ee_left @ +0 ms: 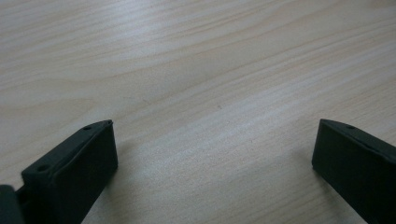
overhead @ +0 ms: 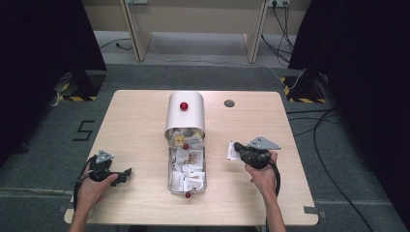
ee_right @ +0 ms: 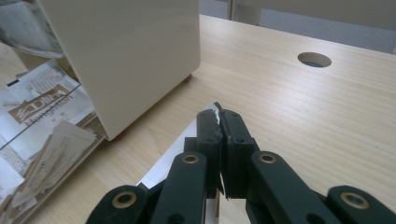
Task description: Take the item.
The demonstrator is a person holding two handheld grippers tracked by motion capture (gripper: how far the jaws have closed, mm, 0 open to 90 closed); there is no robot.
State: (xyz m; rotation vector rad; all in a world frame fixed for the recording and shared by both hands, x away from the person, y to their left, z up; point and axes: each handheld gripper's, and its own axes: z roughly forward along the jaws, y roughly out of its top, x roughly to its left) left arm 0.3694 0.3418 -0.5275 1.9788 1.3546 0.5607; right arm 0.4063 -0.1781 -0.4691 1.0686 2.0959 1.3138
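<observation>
– Where is the packet held?
– Just right of the box, pinched flat in the right tool.
– And the left tool?
– Spread empty, left of the box, farther off.

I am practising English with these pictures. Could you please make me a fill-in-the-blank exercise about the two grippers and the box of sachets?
1. The left gripper has its jaws ____ over bare table.
2. The right gripper is shut on a white paper ____.
3. The knob on the cream lid is ____ in colour.
4. The clear box lies ____ the two grippers.

Missing words: open; sachet; red; between
</observation>
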